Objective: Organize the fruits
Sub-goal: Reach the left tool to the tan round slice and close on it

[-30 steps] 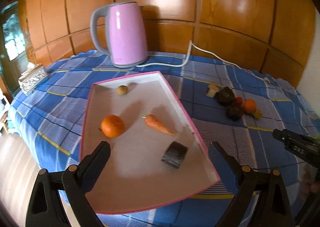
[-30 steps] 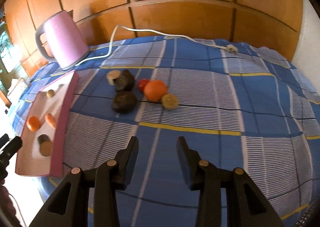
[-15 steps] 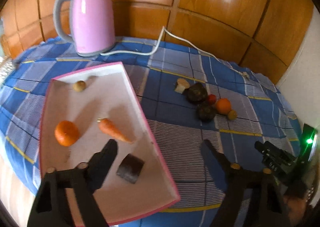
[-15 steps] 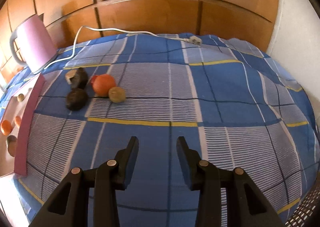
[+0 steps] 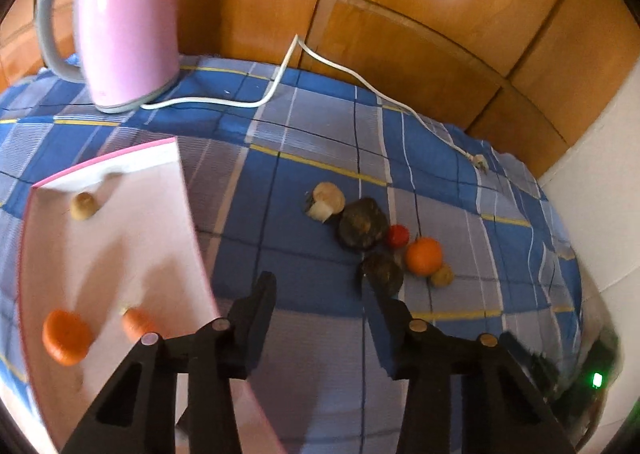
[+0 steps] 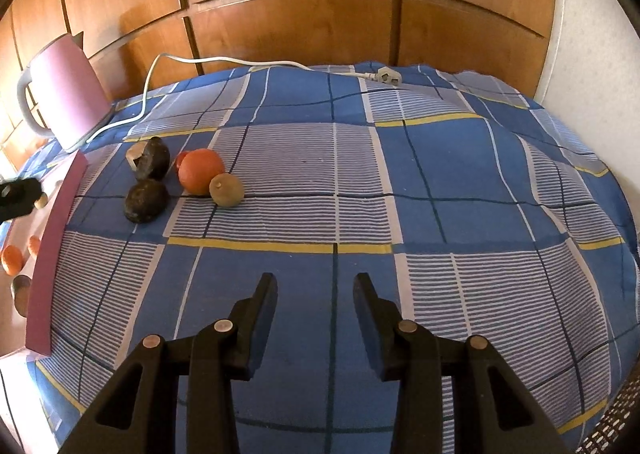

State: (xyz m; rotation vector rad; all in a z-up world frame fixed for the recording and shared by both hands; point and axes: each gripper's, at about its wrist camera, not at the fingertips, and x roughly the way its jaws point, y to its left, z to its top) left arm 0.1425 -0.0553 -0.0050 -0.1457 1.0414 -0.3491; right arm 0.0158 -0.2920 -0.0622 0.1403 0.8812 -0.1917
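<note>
We've swung the left gripper (image 5: pixel 318 286) off the tray (image 5: pixel 188 190); fingers closing, empty. Right gripper (image 6: pixel 316 288) narrowly spread, empty. Tray's carrot (image 5: pixel 136 323) blurred, partly hidden.

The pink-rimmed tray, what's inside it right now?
In the tray: a small brownish fruit near its far end, an orange and a carrot. The left hand-held gripper covers the tray's near corner, hiding anything there.

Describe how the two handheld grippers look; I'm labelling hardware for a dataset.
Both the left gripper and right gripper are matt black plastic, each with two flat tapering fingers on angular, cut-out linkage arms, joined by round silvery rivets. No cables, markings or sleeves show.
</note>
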